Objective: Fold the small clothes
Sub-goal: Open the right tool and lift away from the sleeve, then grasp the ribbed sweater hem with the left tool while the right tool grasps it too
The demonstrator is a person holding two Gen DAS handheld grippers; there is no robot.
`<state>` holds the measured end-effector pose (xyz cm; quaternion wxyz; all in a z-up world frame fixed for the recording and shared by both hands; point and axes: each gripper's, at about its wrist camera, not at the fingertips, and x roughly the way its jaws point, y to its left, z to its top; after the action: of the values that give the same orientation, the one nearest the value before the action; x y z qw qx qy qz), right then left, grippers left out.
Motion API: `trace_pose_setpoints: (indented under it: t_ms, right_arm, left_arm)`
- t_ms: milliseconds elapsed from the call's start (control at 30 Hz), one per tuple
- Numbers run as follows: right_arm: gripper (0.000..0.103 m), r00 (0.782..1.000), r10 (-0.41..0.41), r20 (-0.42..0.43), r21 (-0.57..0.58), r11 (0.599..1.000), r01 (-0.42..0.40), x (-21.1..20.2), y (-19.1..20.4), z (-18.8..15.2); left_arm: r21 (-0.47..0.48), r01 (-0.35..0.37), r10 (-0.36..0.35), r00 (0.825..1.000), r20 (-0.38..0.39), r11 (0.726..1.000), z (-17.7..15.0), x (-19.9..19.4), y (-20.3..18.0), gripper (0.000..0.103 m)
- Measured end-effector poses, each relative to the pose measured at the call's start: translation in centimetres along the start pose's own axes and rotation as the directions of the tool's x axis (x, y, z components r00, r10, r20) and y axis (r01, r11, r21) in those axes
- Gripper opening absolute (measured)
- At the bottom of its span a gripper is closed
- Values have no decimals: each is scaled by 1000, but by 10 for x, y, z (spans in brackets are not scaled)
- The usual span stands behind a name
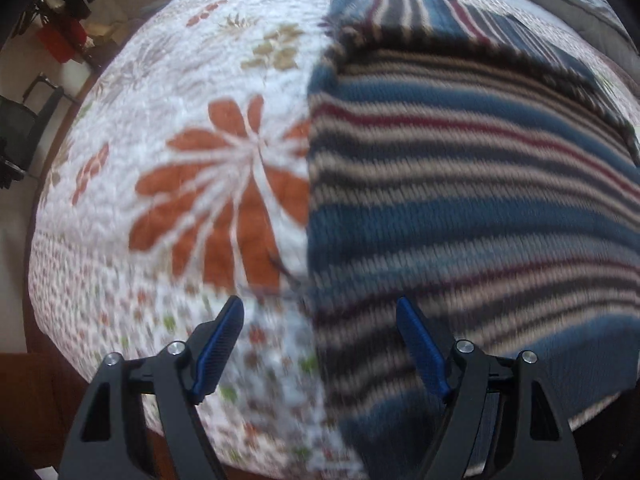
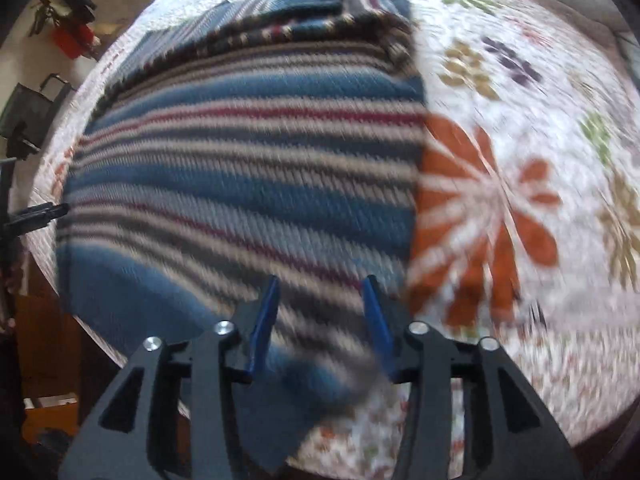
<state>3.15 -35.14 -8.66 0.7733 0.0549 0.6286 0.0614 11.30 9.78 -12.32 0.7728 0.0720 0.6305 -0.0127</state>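
- Lying flat on a floral quilt, a striped knit fills most of both views; its stripes run left to right, and a smaller folded part sits at its far end.
- Left gripper hangs above the knit's left edge, pointing steeply down. Its jaws stand wide apart with nothing between them: one blue pad is over the quilt, the other over the knit.
- Right gripper hangs over the knit's near right part, just inside the right edge. Its jaws are partly apart and no cloth shows clamped between the pads, though blur hides the tips.
- Both views are smeared by motion.
- Judging from this, each side edge lies nearest its own gripper, so the next grasp likely takes the near corners.
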Motion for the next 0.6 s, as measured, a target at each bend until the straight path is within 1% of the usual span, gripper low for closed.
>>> trace_pose_setpoints:
  t_ms: [67,167,200,300,333,433,500,533,600]
  right_arm:
    - [50,1000,-1,-7,28,1000,1,-4,1,-20]
    - [54,999,37,-8,66,997,-37,-5,-1,-42]
    - [55,999,38,-10,73,997,-37,-5,-1,-47]
    - [57,1000,3,-20,81,997,-1,-2,-2,-58]
    - [57,1000,8,-27,89,996,-6,0,-3,-62]
    - [58,998,40,-50,119,992,-34,4,-9,-74]
    - [58,997,46,-59,129,991,-38,6,-11,-79]
    - [58,997,53,-62,129,991,-45,7,-11,-82]
    - [58,995,73,-63,124,990,-65,8,-8,-87]
  left_arm:
    - [7,24,-24,1000,-14,1000,-16,-3,-6,82]
    - [3,49,-49,998,-28,999,-36,-3,-13,83]
    - [-1,54,-54,998,-31,999,-41,-3,-14,83]
    - [-27,85,-86,995,-51,996,-55,1,-16,83]
    - [-36,101,-102,993,-56,994,-61,1,-16,83]
    - [-45,120,-123,991,-56,992,-73,-3,-20,83]
    - [-46,189,-191,979,-68,981,-87,-9,-30,83]
    - [-35,212,-215,974,-76,977,-90,-11,-35,83]
    - [-13,232,-232,969,-80,973,-98,-15,-44,83]
